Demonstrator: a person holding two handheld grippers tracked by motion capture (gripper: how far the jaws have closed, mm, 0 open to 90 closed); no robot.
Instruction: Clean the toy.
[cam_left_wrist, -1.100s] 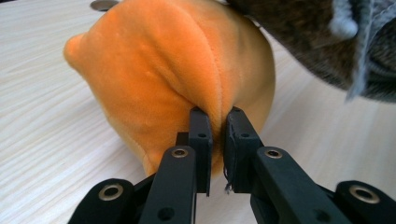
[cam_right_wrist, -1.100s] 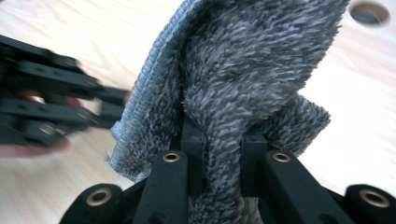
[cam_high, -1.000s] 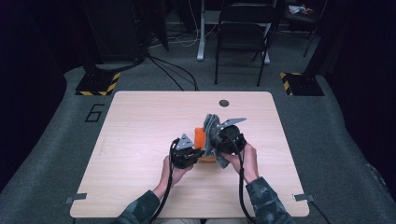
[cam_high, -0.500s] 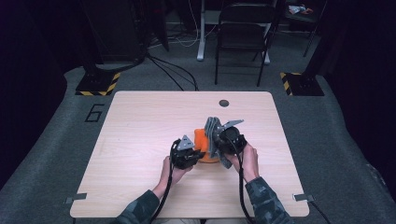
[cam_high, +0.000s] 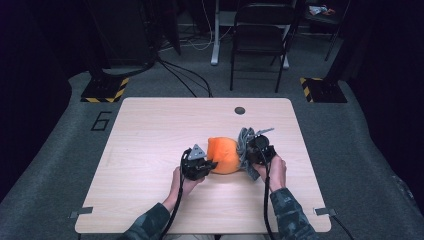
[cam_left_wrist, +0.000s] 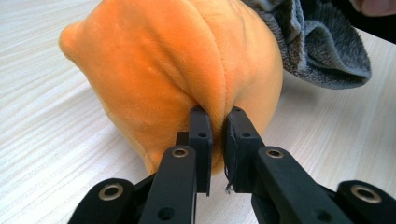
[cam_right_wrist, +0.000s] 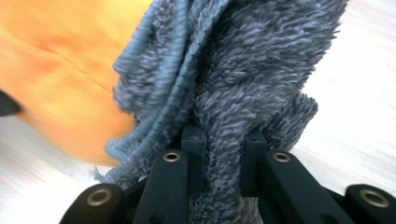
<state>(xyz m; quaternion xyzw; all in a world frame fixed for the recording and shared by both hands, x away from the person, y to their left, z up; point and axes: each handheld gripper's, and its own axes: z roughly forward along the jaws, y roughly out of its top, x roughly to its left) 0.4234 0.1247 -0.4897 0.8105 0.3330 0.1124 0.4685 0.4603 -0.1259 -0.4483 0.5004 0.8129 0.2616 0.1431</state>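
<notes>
We see a soft orange cloth (cam_high: 223, 155) lying bunched on the counter (cam_high: 150, 135), near the middle. A fuzzy grey towel (cam_high: 244, 142) sits right next to it, touching its right side. Together they make one lump, & its long way runs left to right across the counter, betw. our two hands.

Our left gripper (cam_high: 209, 164) comes in from the left. Its fingers (cam_left_wrist: 201, 140) are clamped on a fold of the orange cloth, low on its near side, w/ just a thin bit of cloth pinched betw. them. The round orange part bulges up & away past the fingertips.

Our right gripper (cam_high: 248, 156) comes in from the right. Its fingers (cam_right_wrist: 192, 140) are clamped on the grey towel, & a thick fuzzy strip stands up betw. them. The orange cloth shows to the left of that towel in the right gripper view.
</notes>
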